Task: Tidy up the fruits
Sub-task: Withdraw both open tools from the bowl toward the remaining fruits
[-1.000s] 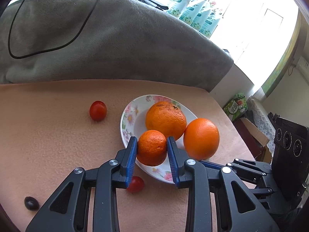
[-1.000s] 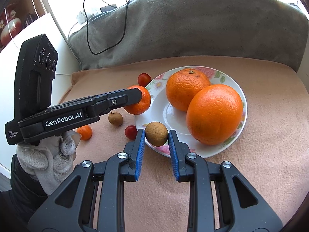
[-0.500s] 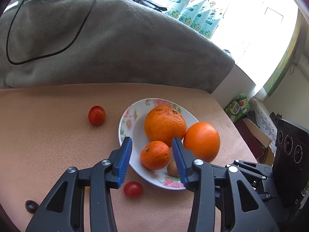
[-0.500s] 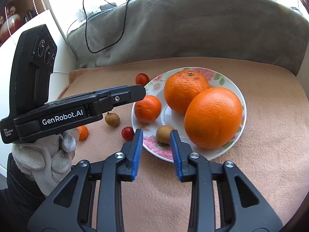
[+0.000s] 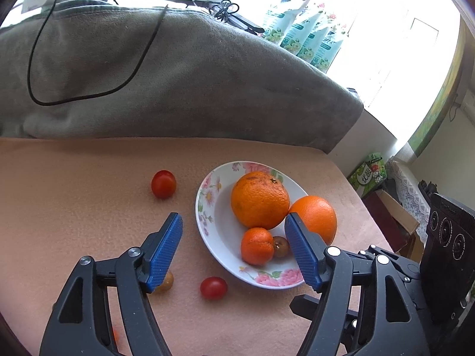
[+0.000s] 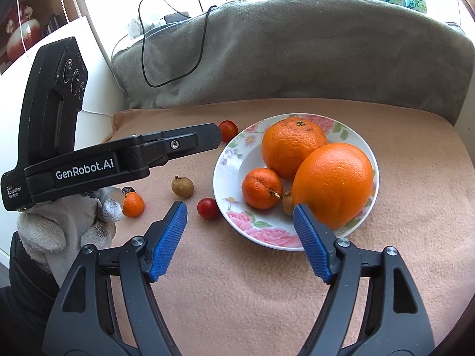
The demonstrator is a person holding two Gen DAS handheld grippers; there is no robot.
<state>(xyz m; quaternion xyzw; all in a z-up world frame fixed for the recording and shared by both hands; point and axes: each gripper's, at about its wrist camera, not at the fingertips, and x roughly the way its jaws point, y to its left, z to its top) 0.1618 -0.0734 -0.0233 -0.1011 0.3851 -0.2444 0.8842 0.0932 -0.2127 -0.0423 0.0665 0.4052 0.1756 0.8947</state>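
The floral plate (image 6: 255, 231) sits on the peach cloth (image 6: 267, 296), and it is the anchor here. On it: two big oranges (image 6: 332, 184), a small mandarin (image 6: 261, 188) at their near side, and a little brown longan (image 6: 287, 201) wedged between mandarin and front orange. Off the plate's left rim, a cherry tomato (image 6: 208, 208) just beside it, a second longan (image 6: 182, 187) further left, another small mandarin (image 6: 133, 204) beyond that, and one more tomato (image 6: 228, 130) at the plate's far-left edge. A grey cushion (image 6: 297, 53) with a black cable (image 6: 154, 68) draped over it rises behind the plate.

Left gripper (image 5: 233, 249) tilts down over the plate's near-left rim, jaws opening, blue pads clear of the mandarin (image 5: 257, 245) lying between them. Right gripper (image 6: 240, 237) angles down at the plate's near rim, jaws opening too, nothing pinched.

The right view catches the left tool side-on and the gloved hand (image 6: 65, 228) under it, partly blocking the fruit left of the plate. The left view shows the right tool's black body at the lower right, plus a longan (image 5: 164, 281) half hidden behind its own left pad.
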